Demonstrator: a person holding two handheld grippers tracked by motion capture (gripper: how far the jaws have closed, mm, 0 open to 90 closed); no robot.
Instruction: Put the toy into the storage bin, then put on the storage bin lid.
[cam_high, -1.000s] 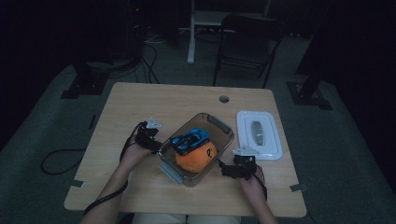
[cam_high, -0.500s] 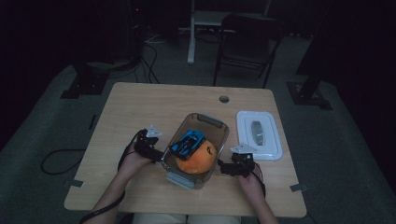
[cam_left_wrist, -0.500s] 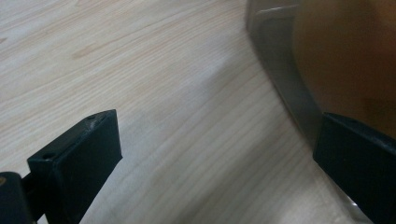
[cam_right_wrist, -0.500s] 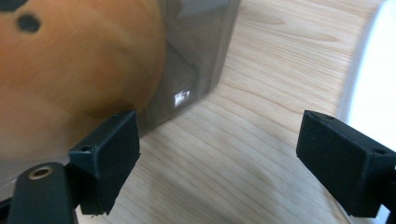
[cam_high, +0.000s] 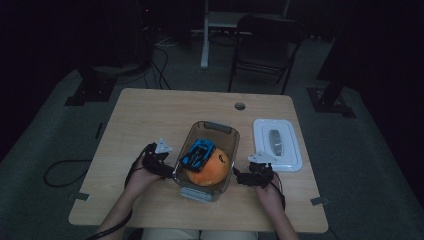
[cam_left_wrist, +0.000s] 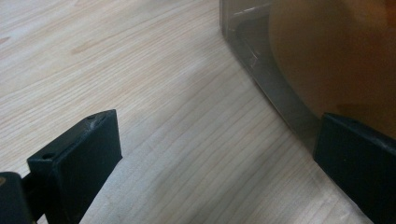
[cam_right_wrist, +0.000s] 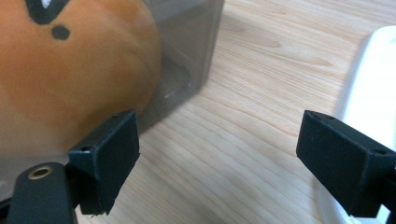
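table (cam_high: 150, 125) wooden, room dark.

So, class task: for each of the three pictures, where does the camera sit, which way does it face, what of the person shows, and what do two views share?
High view: above the person's side, facing forward and down on the table; both forearms, left gripper, right gripper.
Left gripper view: rides the left gripper, facing the clear container; open jaws.
Right gripper view: rides the right gripper, facing the container and white lid; open jaws.
Shared: the container holding the orange toy.
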